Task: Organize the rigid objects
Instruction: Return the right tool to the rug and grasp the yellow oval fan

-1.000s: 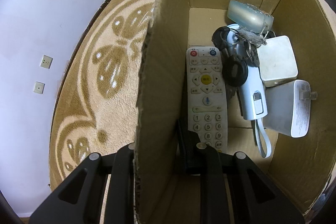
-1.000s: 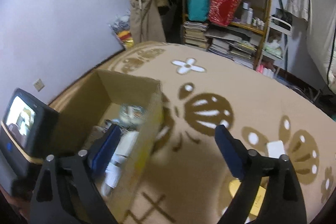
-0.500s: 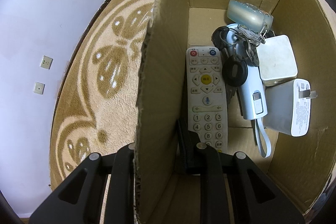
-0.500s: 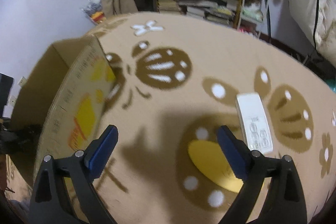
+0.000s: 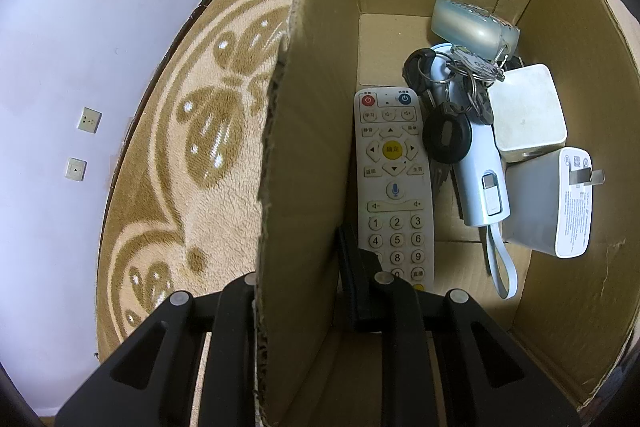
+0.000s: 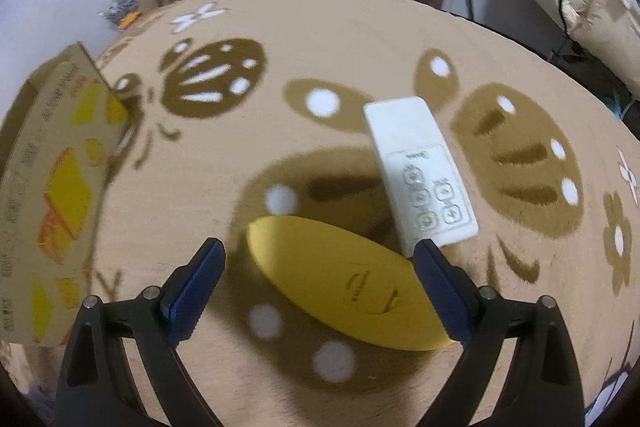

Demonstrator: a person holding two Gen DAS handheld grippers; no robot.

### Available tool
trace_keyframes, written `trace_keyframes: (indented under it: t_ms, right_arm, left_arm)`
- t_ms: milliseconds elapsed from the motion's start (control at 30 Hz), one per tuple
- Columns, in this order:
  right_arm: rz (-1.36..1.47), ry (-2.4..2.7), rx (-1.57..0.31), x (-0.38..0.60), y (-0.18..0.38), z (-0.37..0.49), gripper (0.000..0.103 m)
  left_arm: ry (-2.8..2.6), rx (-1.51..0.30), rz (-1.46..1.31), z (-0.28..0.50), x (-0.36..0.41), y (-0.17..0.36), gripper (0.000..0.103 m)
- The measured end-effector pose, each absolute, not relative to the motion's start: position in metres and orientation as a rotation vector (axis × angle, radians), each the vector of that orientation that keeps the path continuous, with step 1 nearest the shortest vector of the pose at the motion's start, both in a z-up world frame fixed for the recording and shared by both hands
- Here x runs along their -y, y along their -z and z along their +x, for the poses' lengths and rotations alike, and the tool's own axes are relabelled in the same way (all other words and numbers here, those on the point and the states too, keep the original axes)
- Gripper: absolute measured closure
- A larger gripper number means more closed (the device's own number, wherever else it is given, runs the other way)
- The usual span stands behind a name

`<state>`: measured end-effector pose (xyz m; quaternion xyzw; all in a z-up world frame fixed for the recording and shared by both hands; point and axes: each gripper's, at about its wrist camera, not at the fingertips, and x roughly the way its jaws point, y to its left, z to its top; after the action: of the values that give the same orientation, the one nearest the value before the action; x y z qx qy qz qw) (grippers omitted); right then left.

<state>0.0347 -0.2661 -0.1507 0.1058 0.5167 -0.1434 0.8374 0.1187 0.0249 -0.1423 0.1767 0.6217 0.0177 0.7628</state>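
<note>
Your right gripper (image 6: 318, 279) hangs spread wide over the carpet (image 6: 360, 39), the yellow oval object (image 6: 344, 277) lying between its blue pads (image 6: 196, 283) with nothing pinched yet. Just beyond it, almost touching its far end, lies the white remote (image 6: 420, 171), and the right pad already sits at that remote's near corner. If you close from here, that pad could catch the remote and drag or tip both pieces. The yellow piece also looks low and smooth, so a shallow grip may slide off its curved top.

Your left gripper (image 5: 296, 291) is pinching the side wall of the cardboard box (image 5: 304, 147), one finger outside and one inside. Within, the keypad remote (image 5: 394, 183) lies along that wall, with the key bunch (image 5: 452, 107), pale blue fob (image 5: 482, 183) and two white chargers (image 5: 528, 111) crowded toward the far right corner. Pull too hard and the thin wall may fold or the box may tilt, shifting everything.
</note>
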Motion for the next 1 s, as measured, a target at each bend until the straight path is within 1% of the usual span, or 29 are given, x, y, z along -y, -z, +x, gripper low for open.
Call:
trace_keyframes:
  t_ms: [267, 400, 500, 600, 1000]
  right_arm:
    - [0.253, 0.308, -1.144, 0.273, 0.164, 0.035, 0.003]
    - [0.208, 0.324, -1.164, 0.271, 0.169, 0.037, 0.003]
    - [0.174, 0.328, -1.184, 0.27, 0.172, 0.038, 0.0]
    - [0.172, 0.333, -1.193, 0.272, 0.177, 0.041, 0.0]
    - [0.268, 0.268, -1.238, 0.291, 0.188, 0.046, 0.0]
  left_arm:
    - [-0.038, -1.353, 0.386, 0.118, -0.023, 0.143, 0.083]
    - [-0.037, -1.353, 0.387, 0.118, -0.023, 0.143, 0.083]
    - [-0.038, -1.353, 0.388, 0.117, -0.022, 0.143, 0.083]
    - [-0.038, -1.353, 0.388, 0.118, -0.023, 0.142, 0.083]
    - [-0.039, -1.353, 0.392, 0.118, -0.023, 0.143, 0.083]
